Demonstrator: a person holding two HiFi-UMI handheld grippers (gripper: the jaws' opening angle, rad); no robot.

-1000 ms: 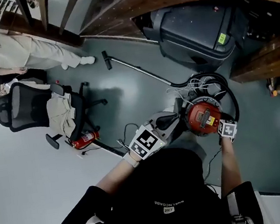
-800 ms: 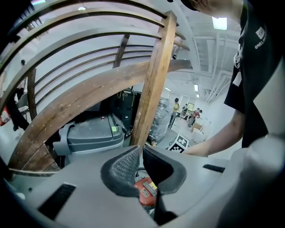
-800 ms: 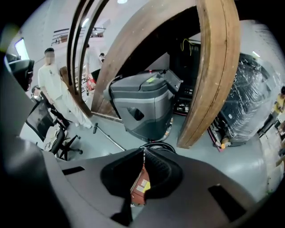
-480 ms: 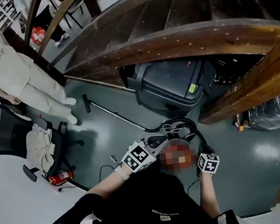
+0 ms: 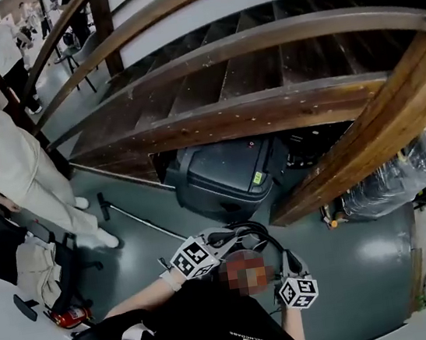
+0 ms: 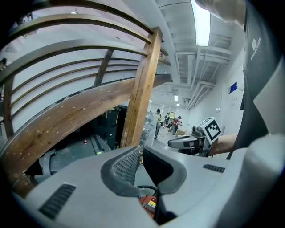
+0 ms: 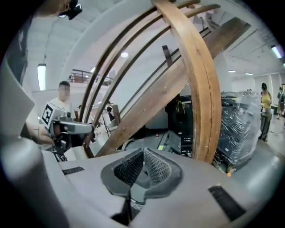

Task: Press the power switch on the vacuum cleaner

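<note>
Fingers [image 6: 125, 165] of the left gripper [image 6: 141, 150] closed tip to tip, clasping nothing; likewise on the right gripper [image 7: 143, 153]. Red vacuum cleaner [image 6: 148, 204] down on the floor [image 5: 367, 261] below the left fingers, apart from both. Beyond, dark grey machine [image 5: 225, 173] under a wooden staircase [image 5: 267, 110].

Vacuum cleaner [image 6: 149, 204] before bin [image 5: 225, 175] under stairs [image 5: 252, 112]

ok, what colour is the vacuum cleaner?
Red; the vacuum cleaner shows best in the left gripper view.
</note>
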